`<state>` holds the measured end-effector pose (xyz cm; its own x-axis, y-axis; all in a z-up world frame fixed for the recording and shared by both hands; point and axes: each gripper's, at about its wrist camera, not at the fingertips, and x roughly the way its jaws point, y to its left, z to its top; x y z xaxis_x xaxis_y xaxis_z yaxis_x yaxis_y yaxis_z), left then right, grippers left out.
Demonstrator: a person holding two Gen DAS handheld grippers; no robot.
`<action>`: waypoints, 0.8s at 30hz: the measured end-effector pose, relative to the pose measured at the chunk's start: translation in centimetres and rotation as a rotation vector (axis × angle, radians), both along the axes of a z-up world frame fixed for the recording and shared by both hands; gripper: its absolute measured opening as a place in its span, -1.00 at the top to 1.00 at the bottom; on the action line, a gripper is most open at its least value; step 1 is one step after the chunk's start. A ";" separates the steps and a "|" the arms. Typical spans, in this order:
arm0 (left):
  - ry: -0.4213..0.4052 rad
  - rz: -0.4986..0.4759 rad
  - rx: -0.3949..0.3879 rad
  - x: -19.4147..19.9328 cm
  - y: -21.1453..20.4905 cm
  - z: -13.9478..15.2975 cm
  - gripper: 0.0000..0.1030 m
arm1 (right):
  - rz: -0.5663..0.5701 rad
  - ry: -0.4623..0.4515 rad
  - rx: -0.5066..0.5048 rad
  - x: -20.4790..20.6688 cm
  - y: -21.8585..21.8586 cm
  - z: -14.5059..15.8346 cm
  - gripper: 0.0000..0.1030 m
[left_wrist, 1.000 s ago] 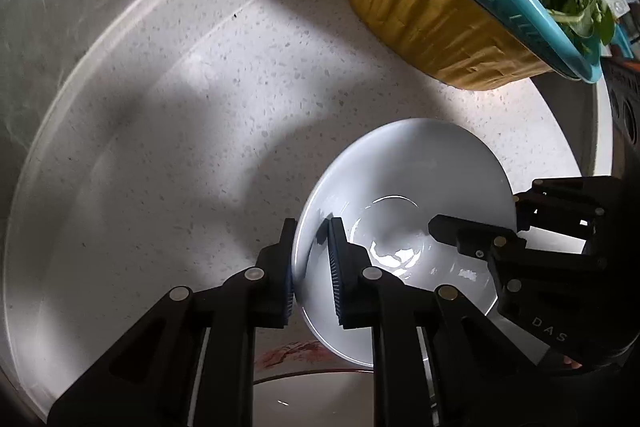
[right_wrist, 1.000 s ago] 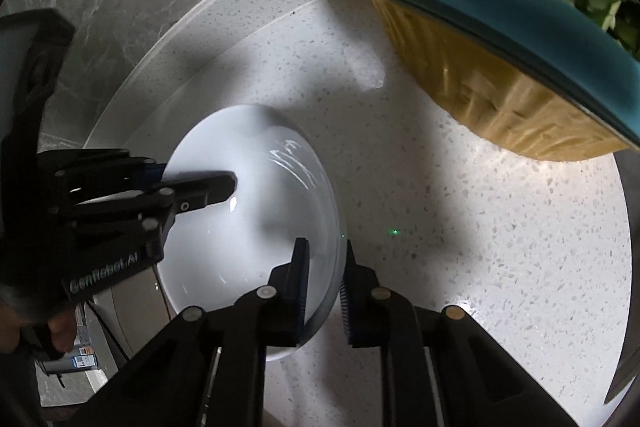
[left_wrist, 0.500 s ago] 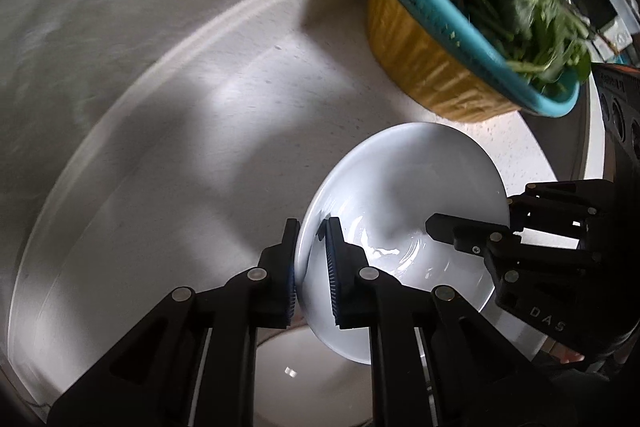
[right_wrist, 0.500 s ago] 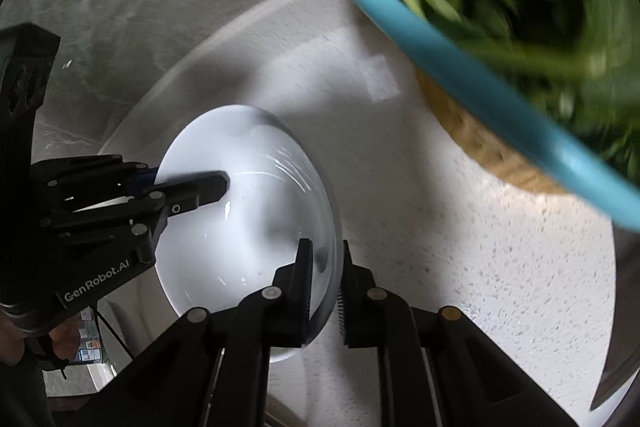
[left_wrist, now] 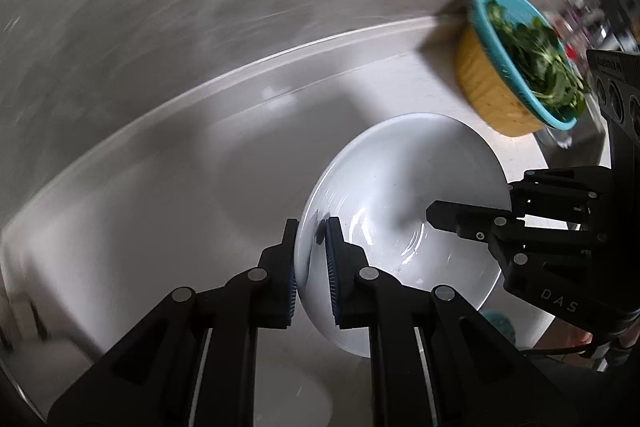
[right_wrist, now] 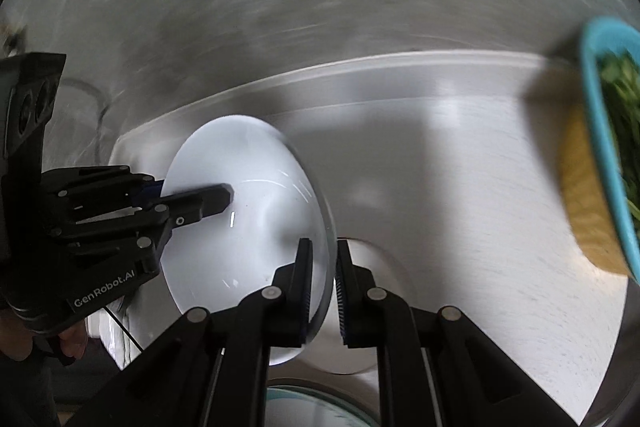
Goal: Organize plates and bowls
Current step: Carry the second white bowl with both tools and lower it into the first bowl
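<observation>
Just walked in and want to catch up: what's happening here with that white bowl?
A person holds a gripper in each hand, and both are clamped on opposite sides of the rim of one white bowl. The left gripper and right gripper carry it above the pale countertop. A basket of greens sits off to the side. The picture is blurred.

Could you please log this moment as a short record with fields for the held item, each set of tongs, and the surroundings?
held item: white bowl, gripped at opposite rims, off the counter
left tongs: shut on the bowl's rim
right tongs: shut on the opposite rim
counter: pale speckled surface below the bowl
nearby: teal colander of leafy greens, apart from the bowl
image quality: background blurred
</observation>
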<state>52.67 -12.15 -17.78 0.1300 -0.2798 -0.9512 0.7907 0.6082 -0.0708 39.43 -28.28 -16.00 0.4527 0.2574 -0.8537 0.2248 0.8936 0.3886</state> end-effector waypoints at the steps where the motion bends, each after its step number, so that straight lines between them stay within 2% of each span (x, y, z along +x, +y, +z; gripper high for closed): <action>1: 0.000 0.030 -0.003 0.1 1.8 0.2 0.79 | 0.032 -0.003 -0.002 0.5 1.4 0.4 0.75; 9: 0.017 0.204 -0.011 0.5 13.0 -1.1 0.79 | 0.229 0.008 -0.008 3.0 10.3 0.9 0.75; 13: 0.044 0.276 -0.009 -0.3 17.7 -2.8 0.79 | 0.304 0.040 -0.004 3.9 14.2 -0.2 0.75; 18: 0.090 0.328 0.002 -1.9 21.5 -5.8 0.78 | 0.365 0.101 -0.001 3.9 17.7 -2.6 0.75; 24: 0.127 0.353 0.009 -2.9 23.2 -8.4 0.78 | 0.390 0.158 -0.017 3.3 19.5 -5.1 0.76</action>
